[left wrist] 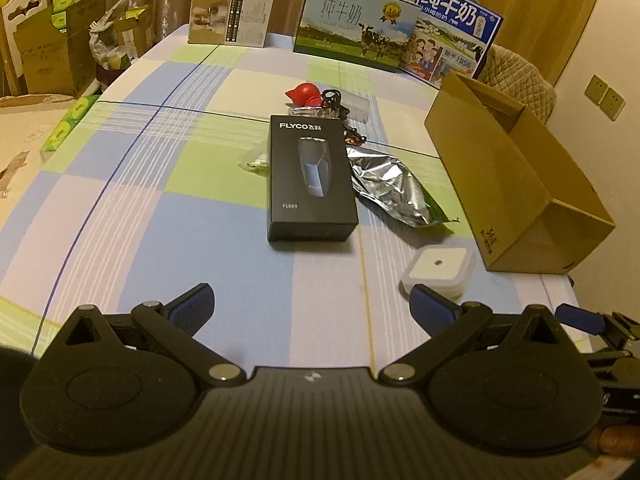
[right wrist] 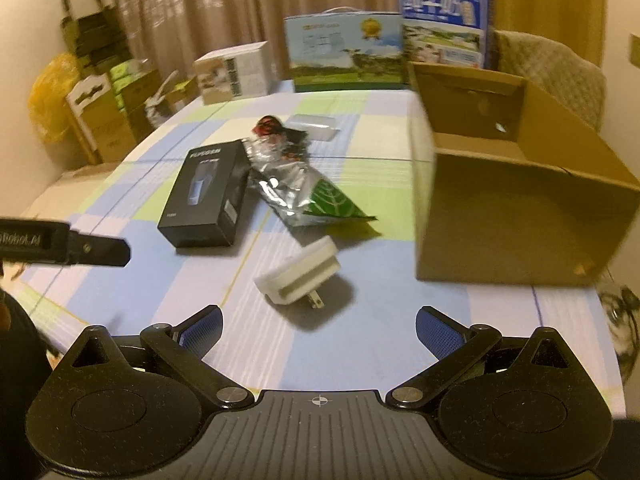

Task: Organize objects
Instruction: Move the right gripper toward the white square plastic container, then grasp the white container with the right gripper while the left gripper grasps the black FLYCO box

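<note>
Several loose items lie mid-table: white plug adapter (right wrist: 298,276) nearest, black shaver box (left wrist: 312,178), foil pouch (left wrist: 394,186) touching the box's right side. Right gripper (right wrist: 318,330) and left gripper (left wrist: 310,306) both gape wide, empty. I judge the adapter's prongs could skid on the tablecloth (left wrist: 140,208). Cardboard box (left wrist: 516,184) waits right.

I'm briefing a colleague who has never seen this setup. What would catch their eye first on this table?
Probably the black FLYCO box lying flat mid-table on the checked cloth, with a crumpled silver foil pouch just to its right. The open cardboard box at the table's right edge stands out too. Nearest the right hand-held gripper, whose jaws stand open and empty, lies a white plug adapter; the left hand-held gripper is open as well.
</note>
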Action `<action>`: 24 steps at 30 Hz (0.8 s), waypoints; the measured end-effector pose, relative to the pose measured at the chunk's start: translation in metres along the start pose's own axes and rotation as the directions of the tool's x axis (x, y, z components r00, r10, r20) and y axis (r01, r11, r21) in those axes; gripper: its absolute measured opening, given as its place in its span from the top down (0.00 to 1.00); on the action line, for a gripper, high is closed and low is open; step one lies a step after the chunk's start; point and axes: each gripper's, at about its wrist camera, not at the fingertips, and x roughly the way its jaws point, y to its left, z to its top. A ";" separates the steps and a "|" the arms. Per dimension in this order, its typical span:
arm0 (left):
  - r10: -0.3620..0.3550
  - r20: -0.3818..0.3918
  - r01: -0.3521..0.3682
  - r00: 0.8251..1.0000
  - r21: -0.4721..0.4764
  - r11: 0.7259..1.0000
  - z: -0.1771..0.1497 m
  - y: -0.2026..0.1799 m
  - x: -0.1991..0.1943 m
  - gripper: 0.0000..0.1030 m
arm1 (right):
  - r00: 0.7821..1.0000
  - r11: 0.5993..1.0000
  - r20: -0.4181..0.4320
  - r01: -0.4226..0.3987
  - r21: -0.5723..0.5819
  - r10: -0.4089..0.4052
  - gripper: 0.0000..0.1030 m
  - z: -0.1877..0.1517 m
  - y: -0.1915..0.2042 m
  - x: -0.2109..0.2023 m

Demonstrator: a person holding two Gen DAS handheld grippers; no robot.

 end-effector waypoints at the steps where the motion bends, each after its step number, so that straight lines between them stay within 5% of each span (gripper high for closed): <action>1: 0.002 -0.005 -0.002 1.000 0.008 1.000 0.002 0.000 0.004 0.01 | 1.000 0.999 -0.002 -0.013 -0.030 0.013 0.02 0.002 0.001 0.005; 10: -0.007 -0.014 0.008 1.000 0.081 0.997 0.028 0.003 0.033 0.01 | 0.996 0.950 -0.023 -0.087 -0.300 0.084 0.02 0.018 0.007 0.055; 13: -0.003 -0.019 0.005 1.000 0.108 0.994 0.034 0.002 0.044 0.01 | 0.994 0.920 -0.050 -0.105 -0.376 0.093 0.12 0.020 0.011 0.072; 24: -0.025 -0.042 0.030 0.999 0.139 0.990 0.042 0.003 0.071 0.01 | 0.988 0.917 -0.120 -0.137 -0.374 0.098 0.30 0.023 0.009 0.106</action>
